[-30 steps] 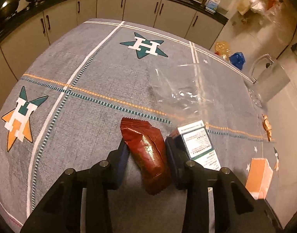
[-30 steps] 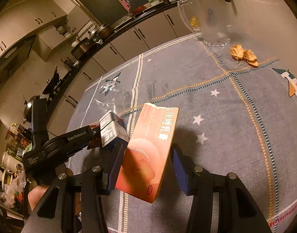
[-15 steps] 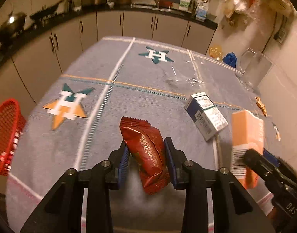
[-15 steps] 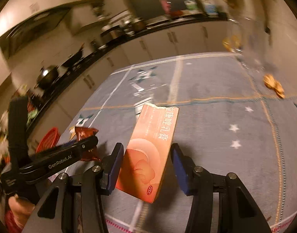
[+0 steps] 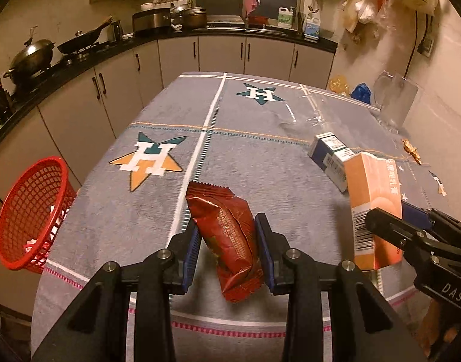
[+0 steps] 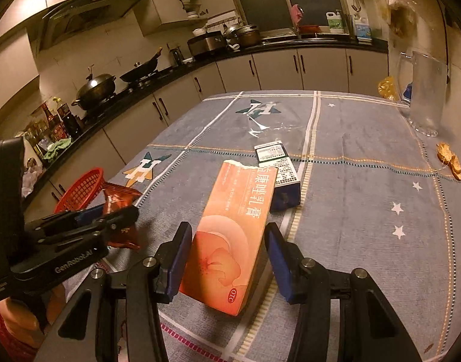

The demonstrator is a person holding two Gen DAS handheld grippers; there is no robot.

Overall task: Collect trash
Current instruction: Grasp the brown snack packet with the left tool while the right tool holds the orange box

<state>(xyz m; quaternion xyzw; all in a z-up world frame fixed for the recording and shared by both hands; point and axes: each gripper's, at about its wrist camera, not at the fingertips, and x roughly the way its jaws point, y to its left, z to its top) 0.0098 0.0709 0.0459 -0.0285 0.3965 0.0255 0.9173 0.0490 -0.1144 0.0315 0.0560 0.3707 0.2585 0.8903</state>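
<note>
My left gripper (image 5: 227, 241) is shut on a red snack wrapper (image 5: 227, 235) and holds it above the near end of the table. My right gripper (image 6: 227, 253) is shut on an orange medicine box (image 6: 233, 235), also raised; the box shows in the left wrist view (image 5: 372, 205). A blue-and-white box (image 5: 329, 160) lies on the tablecloth behind it, also in the right wrist view (image 6: 278, 172). A red mesh basket (image 5: 31, 211) stands off the table's left edge, with some white scraps inside.
The grey star-patterned tablecloth (image 5: 245, 157) covers the table. A clear plastic sheet (image 5: 305, 114) lies mid-table. A glass pitcher (image 6: 426, 90), orange peel scraps (image 6: 449, 160) and a blue bag (image 5: 360, 92) sit at the far right. Kitchen counters run behind.
Both grippers have pulled back and risen with their loads, away from the blue-and-white box. The red basket has come into view at the left.
</note>
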